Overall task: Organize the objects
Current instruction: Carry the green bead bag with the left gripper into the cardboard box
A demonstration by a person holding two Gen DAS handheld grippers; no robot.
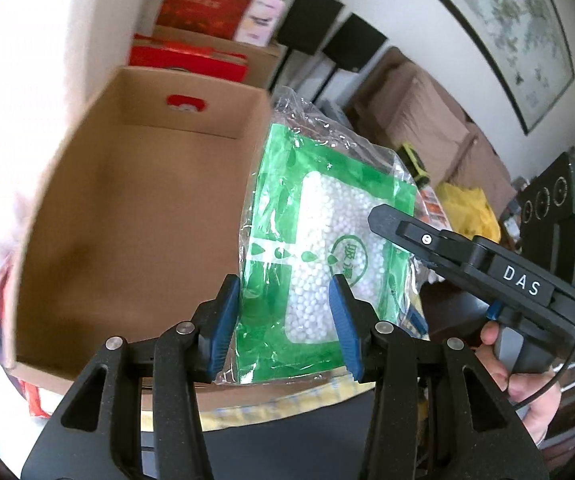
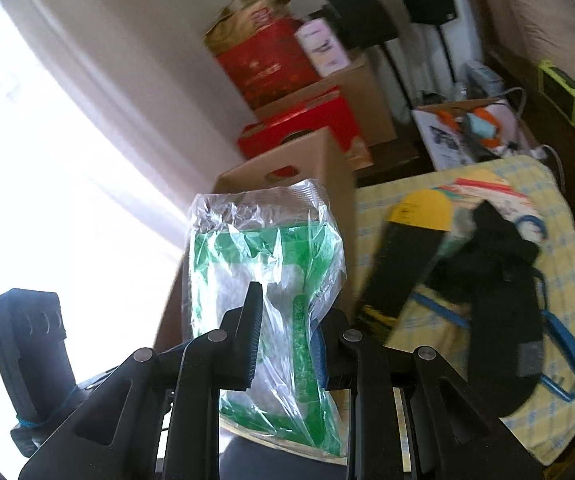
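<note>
Both wrist views look forward, close on one green bag (image 1: 311,240) (shared) beside the box (image 1: 147,208).

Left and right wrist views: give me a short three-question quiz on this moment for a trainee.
1. True or false: the cardboard box already holds several items.
2. Which hand-held gripper is closed on the green-and-clear packet of white beads?
A. the left hand-held gripper
B. the right hand-held gripper
C. neither
3. Fill in: the black sock lies on the ___ checked cloth.

Key
1. False: the part of its inside in view is bare.
2. B. In the right wrist view both pads press the packet. In the left wrist view the left fingers stand apart with the packet seen between them, and contact is not clear.
3. yellow
</note>
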